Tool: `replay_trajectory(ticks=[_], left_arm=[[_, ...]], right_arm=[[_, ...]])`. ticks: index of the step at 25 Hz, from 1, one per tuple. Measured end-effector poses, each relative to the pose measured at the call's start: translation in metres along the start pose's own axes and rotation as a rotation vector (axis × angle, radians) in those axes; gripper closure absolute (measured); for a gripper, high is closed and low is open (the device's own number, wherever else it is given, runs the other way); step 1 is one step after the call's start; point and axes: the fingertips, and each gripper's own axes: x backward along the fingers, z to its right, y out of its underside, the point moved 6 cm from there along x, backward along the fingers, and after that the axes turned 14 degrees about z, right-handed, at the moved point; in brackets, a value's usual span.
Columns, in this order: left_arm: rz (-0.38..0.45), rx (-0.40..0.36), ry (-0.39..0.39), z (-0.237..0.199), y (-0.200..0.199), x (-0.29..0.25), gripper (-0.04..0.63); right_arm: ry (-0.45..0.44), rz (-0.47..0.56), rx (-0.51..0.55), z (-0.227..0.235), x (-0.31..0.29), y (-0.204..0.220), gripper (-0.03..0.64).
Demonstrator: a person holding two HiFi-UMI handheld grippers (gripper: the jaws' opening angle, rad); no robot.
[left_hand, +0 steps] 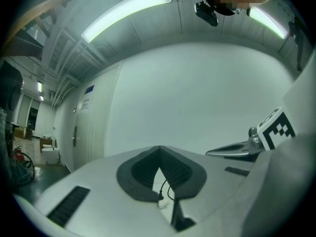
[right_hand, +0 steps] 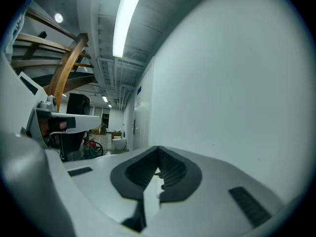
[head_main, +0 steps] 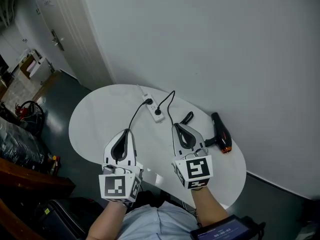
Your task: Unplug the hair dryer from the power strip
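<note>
On the white oval table (head_main: 95, 119) lies a white power strip (head_main: 153, 108) with two black plugs in it, one at its far end (head_main: 148, 102) and one at its near end (head_main: 158, 112). A black hair dryer (head_main: 221, 132) with an orange end lies at the table's right edge. My left gripper (head_main: 127, 131) is shut and empty, short of the strip on its near left. My right gripper (head_main: 176, 126) is also shut and empty, between the strip and the dryer. The strip (left_hand: 162, 204) and a cable show through the left jaws' gap.
A black cable loops from the near plug past a dark coiled piece (head_main: 187, 117). The other cable runs toward the table's near edge. A plain wall stands right behind the table, with a door (head_main: 60, 39) at the left. Clutter (head_main: 27, 114) sits on the floor at left.
</note>
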Motion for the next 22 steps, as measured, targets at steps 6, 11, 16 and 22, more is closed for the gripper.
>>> replay_trajectory(ticks=[6,11,16,22], left_arm=[[-0.026,0.016,0.003,-0.01,0.018,-0.014,0.597],[-0.062,0.07,0.011,-0.025,0.044,-0.032,0.597],[-0.104,0.108,0.029,-0.045,0.07,-0.057,0.597],[-0.137,0.091,0.074,-0.064,0.099,-0.085,0.597]], right_arm=[[0.01,-0.021,-0.005,0.006,-0.019,0.013,0.62],[0.032,-0.06,-0.002,0.01,-0.043,0.031,0.62],[0.059,-0.099,0.004,0.013,-0.074,0.052,0.62],[0.086,-0.15,-0.003,0.018,-0.104,0.082,0.618]])
